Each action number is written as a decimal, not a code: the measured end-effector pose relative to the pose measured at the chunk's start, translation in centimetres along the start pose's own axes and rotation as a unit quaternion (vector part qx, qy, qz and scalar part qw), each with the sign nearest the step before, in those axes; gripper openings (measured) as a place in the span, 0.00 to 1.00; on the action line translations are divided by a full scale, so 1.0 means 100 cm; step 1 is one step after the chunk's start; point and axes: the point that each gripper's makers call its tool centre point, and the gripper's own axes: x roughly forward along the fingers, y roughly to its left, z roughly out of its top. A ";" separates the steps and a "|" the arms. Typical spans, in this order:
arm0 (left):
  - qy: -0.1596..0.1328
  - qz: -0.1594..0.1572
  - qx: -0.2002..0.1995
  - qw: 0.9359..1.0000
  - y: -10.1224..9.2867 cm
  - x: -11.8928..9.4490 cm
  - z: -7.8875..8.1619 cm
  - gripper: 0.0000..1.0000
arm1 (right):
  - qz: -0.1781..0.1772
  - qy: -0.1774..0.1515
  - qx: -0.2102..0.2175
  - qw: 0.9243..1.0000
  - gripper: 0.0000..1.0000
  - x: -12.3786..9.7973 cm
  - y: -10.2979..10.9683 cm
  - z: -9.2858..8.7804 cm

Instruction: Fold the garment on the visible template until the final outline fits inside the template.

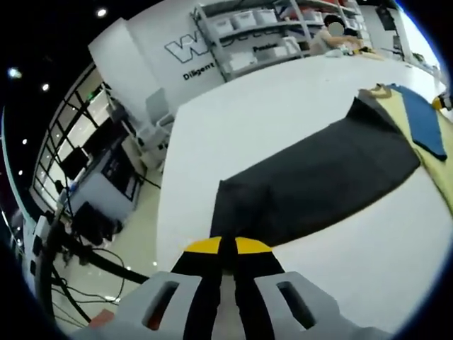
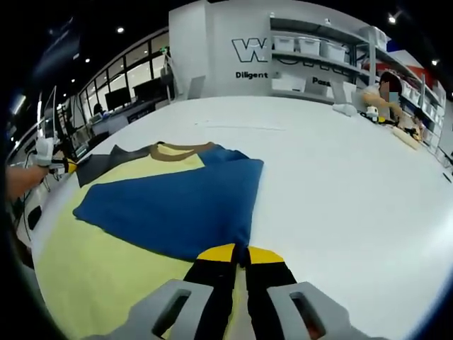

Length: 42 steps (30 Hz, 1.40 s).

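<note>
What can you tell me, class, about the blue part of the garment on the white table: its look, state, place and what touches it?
The blue panel looks like soft, matte cloth, folded over and lying flat on the garment's pale yellow part on the white table. A tan neckband curves at its far end, beside a dark grey section. The right gripper has its yellow-tipped jaws closed on the panel's near edge. In the left gripper view the panel shows beyond the dark section.

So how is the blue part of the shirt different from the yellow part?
The blue part is darker and lies folded on top; the yellow part is pale and spread flat underneath. Both belong to one garment on the white table, and the right gripper is shut on the blue part's edge.
</note>
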 end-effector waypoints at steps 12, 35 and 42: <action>-0.013 -0.009 -0.068 0.998 -0.001 -0.009 0.011 0.00 | -0.001 0.000 -0.003 1.000 0.01 0.001 0.000 0.000; 0.000 0.064 -0.426 0.902 0.029 -0.048 -0.005 0.00 | 0.000 0.002 -0.005 1.000 0.01 0.000 0.000 0.000; 0.006 0.088 -0.455 0.886 0.025 -0.065 -0.018 0.00 | 0.000 0.002 -0.005 1.000 0.01 0.000 -0.001 0.000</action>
